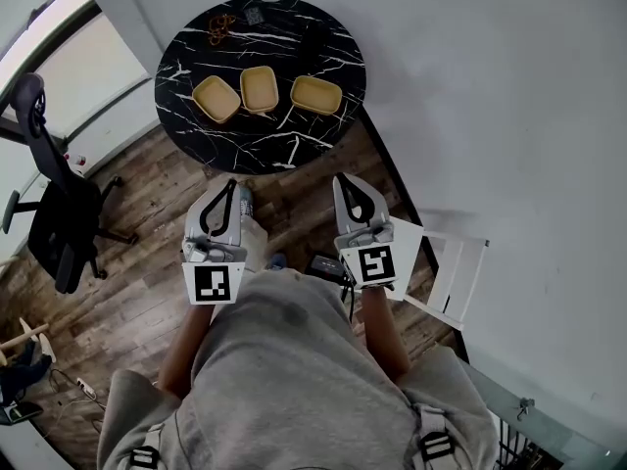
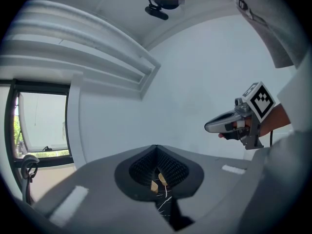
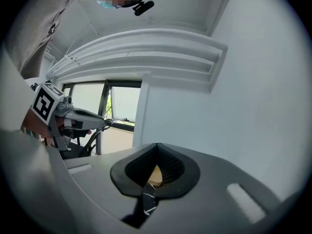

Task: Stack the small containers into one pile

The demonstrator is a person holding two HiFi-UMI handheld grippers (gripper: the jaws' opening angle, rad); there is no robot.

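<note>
Three small containers sit unstacked in a row on the round black marble table (image 1: 323,37): the left container (image 1: 217,99), middle container (image 1: 259,88) and right container (image 1: 315,94). Short of the table's near edge, the left gripper (image 1: 233,182) and right gripper (image 1: 340,177) hover, each with jaws pressed together and empty.

In both gripper views, closed jaws hide all but slivers of the shallow tan rectangular containers (image 2: 154,185).

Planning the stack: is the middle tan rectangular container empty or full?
Empty: the middle tan rectangular container sits upright, bare floor showing.
</note>
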